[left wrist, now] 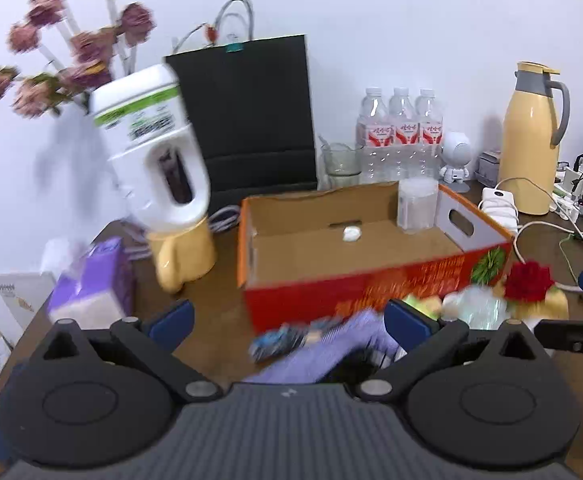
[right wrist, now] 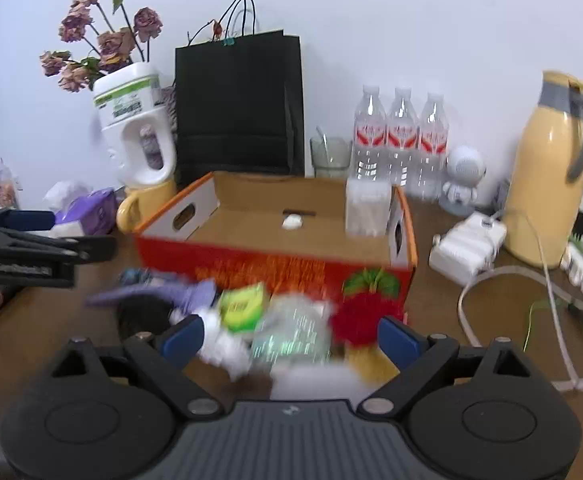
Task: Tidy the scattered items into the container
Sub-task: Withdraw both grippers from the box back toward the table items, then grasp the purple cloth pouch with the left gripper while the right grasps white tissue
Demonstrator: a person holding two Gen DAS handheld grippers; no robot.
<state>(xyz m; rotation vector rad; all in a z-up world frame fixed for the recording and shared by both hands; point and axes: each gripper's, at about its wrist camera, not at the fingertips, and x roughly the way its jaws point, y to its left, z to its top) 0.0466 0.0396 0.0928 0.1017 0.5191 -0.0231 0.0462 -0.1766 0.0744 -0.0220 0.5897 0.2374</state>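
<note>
While nothing was yet gripped, both hand-held grippers, left (left wrist: 287, 316) and right (right wrist: 289, 332), gaped over scattered items (right wrist: 247, 312) near table's front edge, before the box (right wrist: 275, 268); pick pending—needed closing on one.

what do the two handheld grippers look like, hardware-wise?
Both match. The left gripper and the right gripper each have a dark grey ribbed body, two round black housings, and black linkage arms with silver pivot pins. The fingers carry blue pads. The left gripper's side bears white lettering, too blurred to read. No cables or sleeves show.
</note>
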